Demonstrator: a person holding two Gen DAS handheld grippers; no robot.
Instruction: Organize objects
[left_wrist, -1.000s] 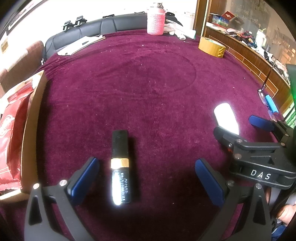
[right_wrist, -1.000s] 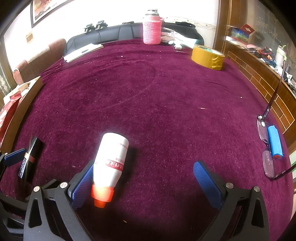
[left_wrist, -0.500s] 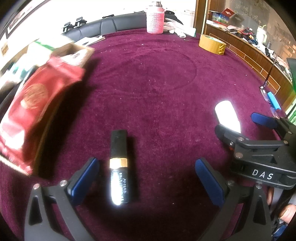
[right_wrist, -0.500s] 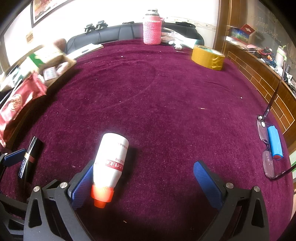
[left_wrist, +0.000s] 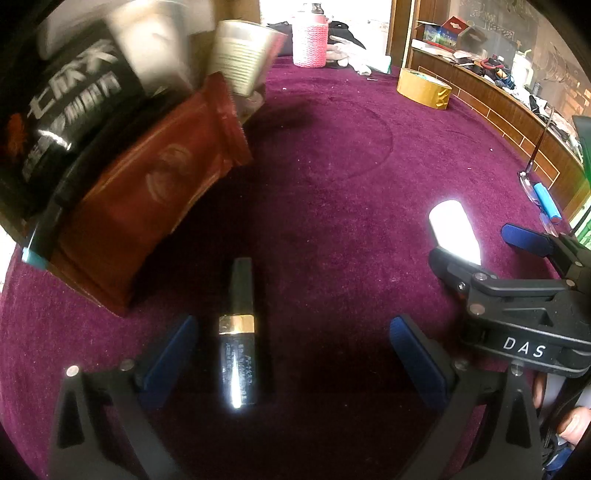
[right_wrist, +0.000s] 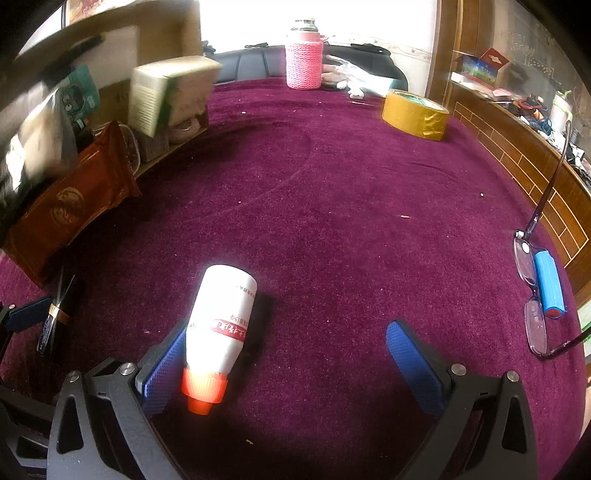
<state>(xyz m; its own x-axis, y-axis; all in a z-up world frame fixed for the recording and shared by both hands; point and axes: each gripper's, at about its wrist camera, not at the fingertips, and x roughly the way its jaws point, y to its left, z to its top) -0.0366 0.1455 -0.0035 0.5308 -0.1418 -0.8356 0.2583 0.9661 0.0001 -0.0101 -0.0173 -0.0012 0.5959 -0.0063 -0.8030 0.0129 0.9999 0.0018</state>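
Observation:
A black tube with a gold band (left_wrist: 238, 332) lies on the purple cloth between the fingers of my left gripper (left_wrist: 293, 354), close to the left pad; the jaws stand wide apart. A white bottle with an orange-red cap (right_wrist: 221, 325) lies between the fingers of my right gripper (right_wrist: 286, 362), resting against the left pad, jaws wide apart. The bottle (left_wrist: 456, 230) also shows glaring white in the left wrist view. A cardboard box (right_wrist: 122, 66) full of packets hangs tilted at the left, with a red pouch (left_wrist: 147, 184) and a tin can (left_wrist: 243, 55) spilling toward the table.
Glasses (right_wrist: 532, 295) with a blue cylinder (right_wrist: 550, 284) on them lie at the right edge. A yellow tape roll (right_wrist: 415, 114) and a pink knitted flask (right_wrist: 304, 55) stand at the back. A wooden ledge (right_wrist: 517, 147) borders the right side.
The box of packets has swung up from the left edge and tipped over the table, now looming large and blurred. Both grippers, the tube and the bottle have stayed put.

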